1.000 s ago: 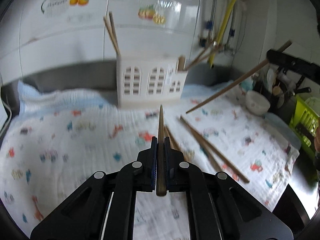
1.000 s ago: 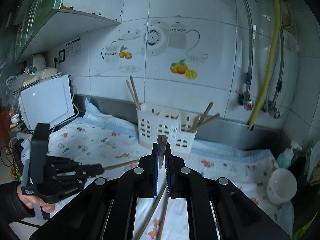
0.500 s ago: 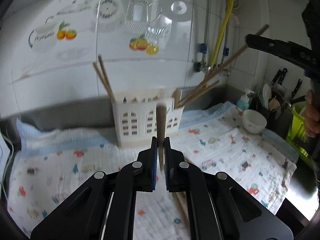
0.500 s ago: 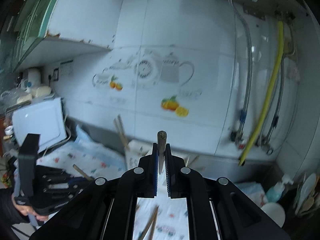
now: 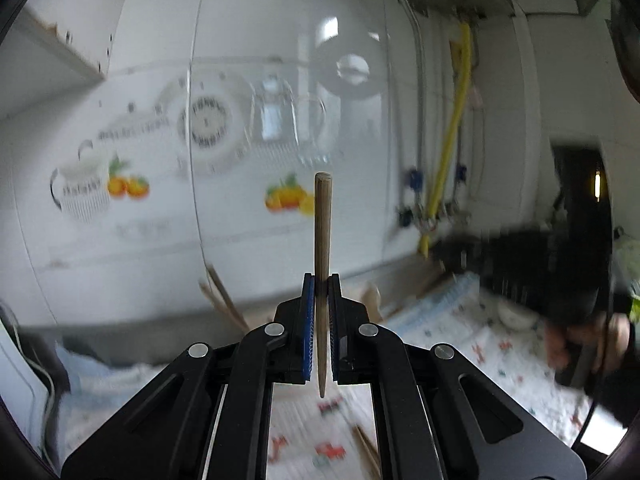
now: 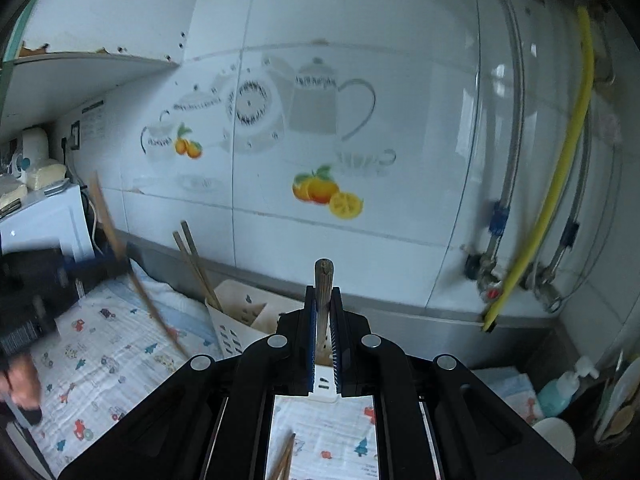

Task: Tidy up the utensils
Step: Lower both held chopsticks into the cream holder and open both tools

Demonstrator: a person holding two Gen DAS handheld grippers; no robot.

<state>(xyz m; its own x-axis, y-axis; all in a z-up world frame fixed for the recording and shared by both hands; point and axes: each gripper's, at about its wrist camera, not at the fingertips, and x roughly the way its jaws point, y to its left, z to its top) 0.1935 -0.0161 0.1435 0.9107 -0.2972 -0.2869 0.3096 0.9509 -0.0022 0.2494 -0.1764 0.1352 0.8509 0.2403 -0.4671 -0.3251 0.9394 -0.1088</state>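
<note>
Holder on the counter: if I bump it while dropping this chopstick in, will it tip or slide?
Likely light: the holder looks like thin white perforated plastic. It may slide or rock, since it sits on a soft printed cloth. The chopsticks already in it lean out past its rim, so a knock there could lever it over. Lower the right gripper gently.

Surface (image 6: pixel 460 316), steel-edged along the tiled wall, covered by a white cloth (image 6: pixel 100 364) printed with small coloured figures. Right wrist view: white slotted utensil holder (image 6: pixel 240 332) stands on the cloth at about 7 o'clock from centre; loose chopsticks (image 6: pixel 286 458) lie at 6 o'clock; a soap bottle (image 6: pixel 560 394) and a white bowl (image 6: pixel 554 438) stand at 4 o'clock.
</note>
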